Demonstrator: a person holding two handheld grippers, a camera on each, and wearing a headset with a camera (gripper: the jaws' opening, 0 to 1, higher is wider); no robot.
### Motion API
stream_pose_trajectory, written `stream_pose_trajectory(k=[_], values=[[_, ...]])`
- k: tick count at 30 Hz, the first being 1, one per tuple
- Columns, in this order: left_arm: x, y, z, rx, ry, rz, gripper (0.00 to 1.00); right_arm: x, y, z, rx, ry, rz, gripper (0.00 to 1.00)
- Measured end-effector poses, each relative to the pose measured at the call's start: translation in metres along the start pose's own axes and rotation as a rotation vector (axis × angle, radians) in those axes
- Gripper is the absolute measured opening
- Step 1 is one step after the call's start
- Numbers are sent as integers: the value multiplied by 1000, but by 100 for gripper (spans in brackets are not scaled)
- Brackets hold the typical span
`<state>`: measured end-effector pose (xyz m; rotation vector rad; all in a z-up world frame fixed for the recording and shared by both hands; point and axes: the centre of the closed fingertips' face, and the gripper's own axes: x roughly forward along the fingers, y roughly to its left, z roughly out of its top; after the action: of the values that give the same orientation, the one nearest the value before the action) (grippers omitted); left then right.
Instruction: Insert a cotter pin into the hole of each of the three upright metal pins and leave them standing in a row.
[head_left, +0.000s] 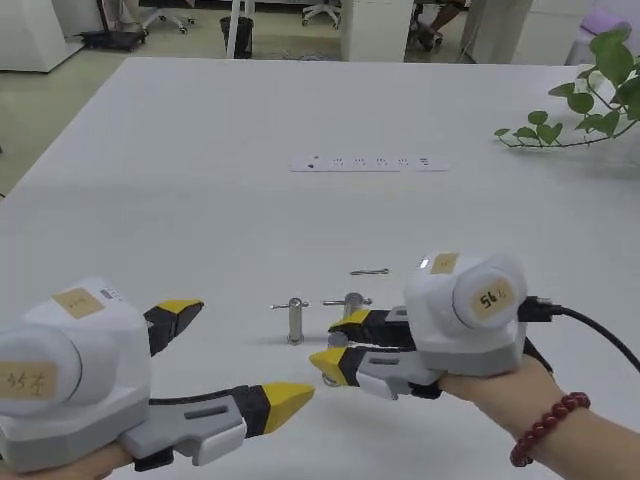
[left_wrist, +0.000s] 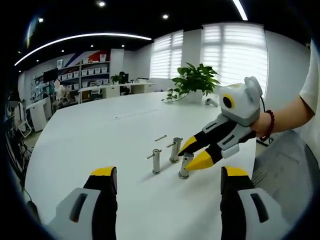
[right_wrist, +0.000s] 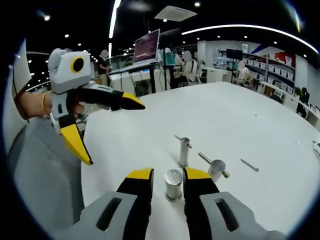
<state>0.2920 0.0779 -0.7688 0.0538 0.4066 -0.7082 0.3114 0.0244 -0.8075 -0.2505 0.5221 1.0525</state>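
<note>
Three short metal pins stand upright on the white table (head_left: 300, 120). The left pin (head_left: 295, 321) and the far pin (head_left: 353, 302) each have a cotter pin through the top. The third metal pin (right_wrist: 173, 185) has an empty top and sits between the jaws of my right gripper (right_wrist: 167, 175), which are closed in against its sides. A loose cotter pin (head_left: 369, 271) lies flat just beyond the row. My left gripper (head_left: 232, 352) hovers open at the near left, a hand's width from the pins, with nothing between its jaws.
A white power strip (head_left: 370, 162) lies further back on the table. A potted plant's leafy stems (head_left: 590, 95) reach in at the far right. A person's hand with a red bead bracelet (head_left: 545, 430) holds the right gripper. Office desks and chairs stand behind.
</note>
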Motion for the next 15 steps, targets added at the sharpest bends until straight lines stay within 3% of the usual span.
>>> stream_pose_trajectory(k=[7,15], values=[[0,1,1,-5,-6,5,89,-8,5,9,27,15,36,32],[3,-2,2,-6,-8,-6,94,-18,0,22,57,9,62,34]])
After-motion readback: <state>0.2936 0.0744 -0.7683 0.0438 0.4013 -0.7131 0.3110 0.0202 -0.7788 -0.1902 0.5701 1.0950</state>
